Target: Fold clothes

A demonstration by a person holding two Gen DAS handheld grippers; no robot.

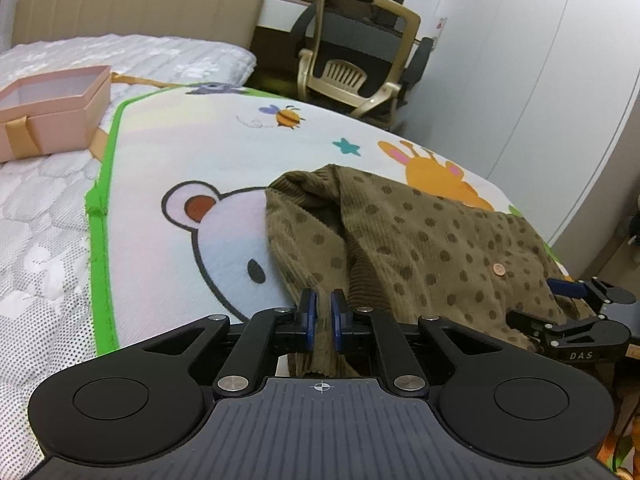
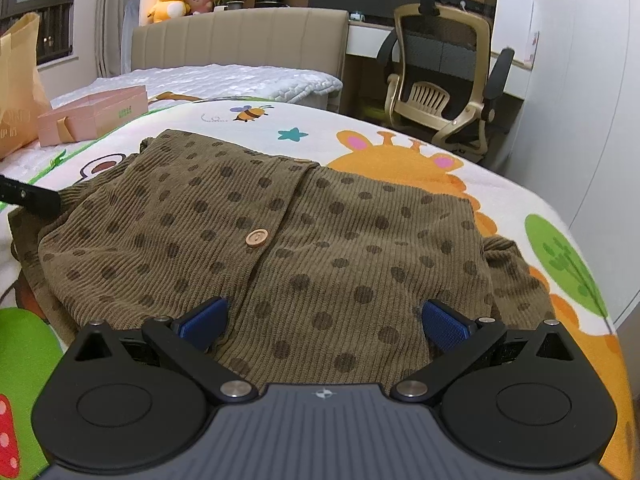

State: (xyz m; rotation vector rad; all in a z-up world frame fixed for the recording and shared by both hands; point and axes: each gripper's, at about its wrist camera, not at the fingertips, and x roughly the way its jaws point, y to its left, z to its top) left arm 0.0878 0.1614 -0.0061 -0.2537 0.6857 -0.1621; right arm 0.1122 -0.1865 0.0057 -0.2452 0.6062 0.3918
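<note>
Pink box [image 1: 52, 112] seen far left on bed, well apart from work. Left gripper [image 1: 323, 316] narrowed, near edge of olive dotted corduroy garment [image 2: 280, 240] pinched between pads. Garment spread on cartoon mat [image 1: 180, 152], button [image 2: 257, 237] up. Right gripper [image 2: 324, 324] held wide over near hem, nothing gripped. Cloth judged soft, light, limp; best taken at hem corners.

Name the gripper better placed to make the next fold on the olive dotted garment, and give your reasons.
Left. The left gripper is shut on the garment edge, ready to pull it over. The right gripper is open above the cloth, holding nothing.
</note>
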